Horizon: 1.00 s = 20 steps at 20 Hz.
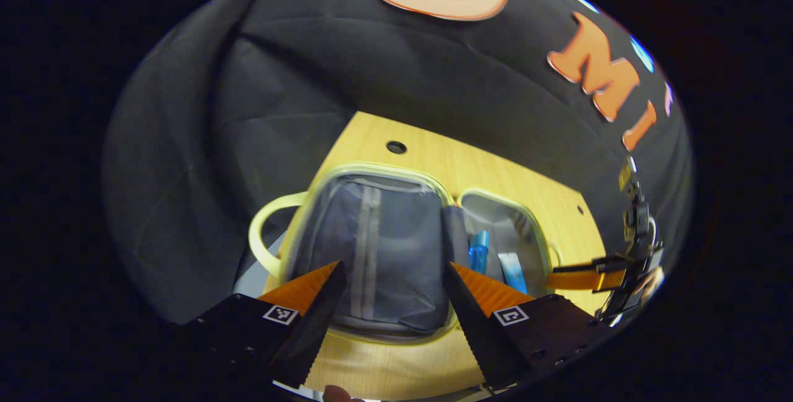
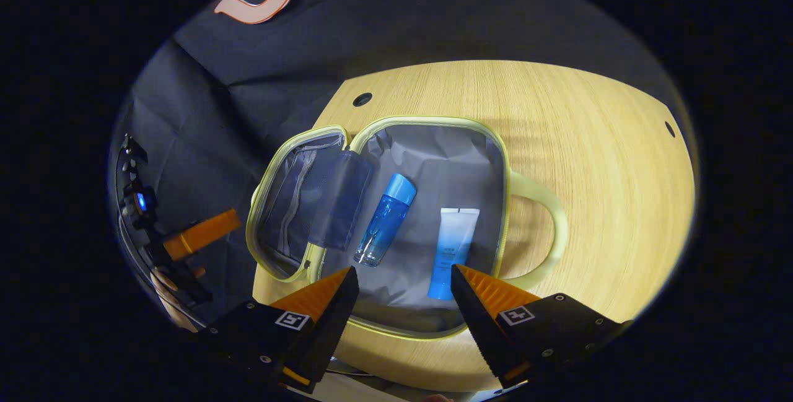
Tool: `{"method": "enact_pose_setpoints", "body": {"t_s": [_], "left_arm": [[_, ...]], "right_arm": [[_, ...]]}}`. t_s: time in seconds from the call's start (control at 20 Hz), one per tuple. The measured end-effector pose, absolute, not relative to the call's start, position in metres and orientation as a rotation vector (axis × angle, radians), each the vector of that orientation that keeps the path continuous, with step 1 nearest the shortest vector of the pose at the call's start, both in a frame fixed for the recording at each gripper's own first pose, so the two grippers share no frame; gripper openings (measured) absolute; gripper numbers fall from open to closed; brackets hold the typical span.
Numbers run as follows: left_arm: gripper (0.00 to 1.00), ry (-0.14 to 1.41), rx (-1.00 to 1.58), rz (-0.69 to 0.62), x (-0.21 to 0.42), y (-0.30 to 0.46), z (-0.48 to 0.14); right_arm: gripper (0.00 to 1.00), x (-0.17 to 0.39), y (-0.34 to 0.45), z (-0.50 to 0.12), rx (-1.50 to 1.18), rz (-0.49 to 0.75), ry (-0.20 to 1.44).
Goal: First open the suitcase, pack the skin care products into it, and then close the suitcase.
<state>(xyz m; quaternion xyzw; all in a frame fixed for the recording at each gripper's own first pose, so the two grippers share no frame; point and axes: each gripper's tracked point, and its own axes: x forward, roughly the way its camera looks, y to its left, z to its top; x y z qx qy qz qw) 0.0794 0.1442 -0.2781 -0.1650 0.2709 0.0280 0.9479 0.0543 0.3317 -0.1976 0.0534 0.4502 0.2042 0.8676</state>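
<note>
The suitcase is seen lying open on the wooden table, with the blue bottle and the tube already laid on its lining. The lid half is found directly ahead of the left gripper, which is judged nearer for closing. The fingers of the left gripper and of the right gripper are spread, with nothing held.

Nothing readable here tbh, just square black-and-white marker tags on the left gripper and right gripper, and print too tiny to make out on the tube.
</note>
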Motion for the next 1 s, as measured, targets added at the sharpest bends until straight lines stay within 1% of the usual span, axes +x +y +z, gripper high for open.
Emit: {"method": "enact_pose_setpoints", "body": {"t_s": [0.15,0.4,0.55,0.65,0.7,0.75,0.8,0.9,1.0], "left_arm": [[0.98,0.493,-0.388,0.152,0.079,0.204,-0.273],[0.98,0.394,-0.503,0.229,0.083,0.300,-0.273],[0.98,0.327,-0.644,0.181,0.097,0.328,-0.292],[0.98,0.278,-0.805,0.134,0.107,0.331,-0.304],[0.96,0.248,-0.894,0.117,0.114,0.333,-0.310],[0.98,0.226,-0.957,0.114,0.118,0.337,-0.318],[0.97,0.203,-1.011,0.109,0.123,0.341,-0.324],[0.98,0.182,-1.073,0.064,0.130,0.340,-0.334],[0.96,0.221,-1.063,0.021,0.133,0.331,-0.347]], "right_arm": [[0.95,0.049,0.330,-0.191,0.106,0.443,0.922],[0.95,0.044,0.335,-0.183,0.135,0.450,0.924],[0.95,0.040,0.337,-0.186,0.131,0.460,0.938],[0.95,0.041,0.334,-0.186,0.126,0.451,0.940],[0.95,0.043,0.331,-0.187,0.124,0.441,0.940],[0.95,0.045,0.329,-0.186,0.123,0.432,0.940],[0.95,0.045,0.327,-0.187,0.124,0.425,0.944],[0.95,0.048,0.322,-0.188,0.126,0.409,0.951],[0.95,0.049,0.318,-0.190,0.130,0.394,0.960]]}}
